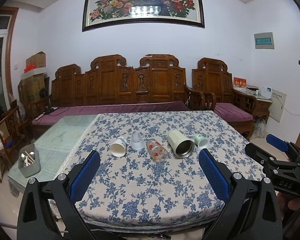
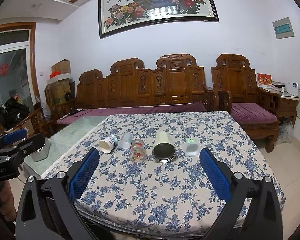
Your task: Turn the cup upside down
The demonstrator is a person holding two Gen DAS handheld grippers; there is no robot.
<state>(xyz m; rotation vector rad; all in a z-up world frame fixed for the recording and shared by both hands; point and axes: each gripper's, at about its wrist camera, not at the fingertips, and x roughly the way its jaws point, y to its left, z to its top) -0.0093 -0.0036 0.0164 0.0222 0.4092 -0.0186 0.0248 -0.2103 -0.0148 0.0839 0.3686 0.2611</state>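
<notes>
five cups lie on their sides in a row across the middle of the frame, on the floral tablecloth (image 1: 150, 180) covering the counter. left to right in the left wrist view: white paper cup (image 1: 119, 147), mouth toward the camera; frosted plastic cup (image 1: 137, 141); clear glass with red flowers (image 1: 156, 149); cream steel-lined tumbler (image 1: 180, 146), open mouth toward the camera; small pale green cup (image 1: 201, 142). tumbler and green cup lie just beside each other; frosted cup and flowered glass look near touching, cannot tell for certain.

left hand-held gripper (image 1: 149, 175): jaws spread wide, blue pads at lower left and lower right of its frame, nothing between them, held short of the cup row.

right hand-held gripper (image 2: 149, 174): jaws likewise spread wide, empty, near the front of the cloth. it also shows at the right edge of the left wrist view.

grey utensil caddy (image 1: 29, 163) sits on the bare glass part of the counter, left of the cloth. carved wooden sofa (image 1: 118, 86) behind, peacock painting (image 1: 143, 2) on the wall at top.
</notes>
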